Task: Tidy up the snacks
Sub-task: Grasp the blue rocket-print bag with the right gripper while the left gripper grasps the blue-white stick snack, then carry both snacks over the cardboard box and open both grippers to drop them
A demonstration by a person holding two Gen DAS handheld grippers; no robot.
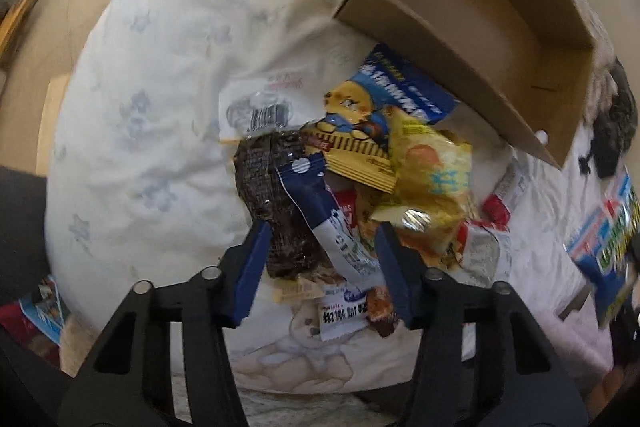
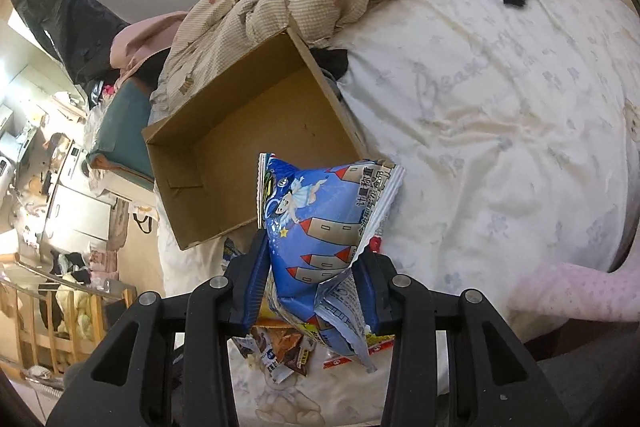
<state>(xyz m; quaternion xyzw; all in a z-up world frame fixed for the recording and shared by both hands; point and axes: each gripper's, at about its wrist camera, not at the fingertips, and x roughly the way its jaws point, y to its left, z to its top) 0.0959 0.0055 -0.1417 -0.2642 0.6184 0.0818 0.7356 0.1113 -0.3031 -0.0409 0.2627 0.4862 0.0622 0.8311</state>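
Right hand-held gripper [image 2: 312, 291] pinches a blue snack bag [image 2: 320, 227], held up just before the cardboard box [image 2: 248, 131].

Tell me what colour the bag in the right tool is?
Blue, with red-tipped grey rockets on the bag; the right wrist view shows it best.

Both handheld tools look alike: the left gripper [image 1: 320, 259] and the right gripper [image 2: 314, 285] each have a matte black frame with triangular cut-outs, round silver pins at the linkage pivots, and two flat navy-blue fingers [image 1: 250, 269]. A pink speckled sleeve [image 2: 576, 293] shows at one side.
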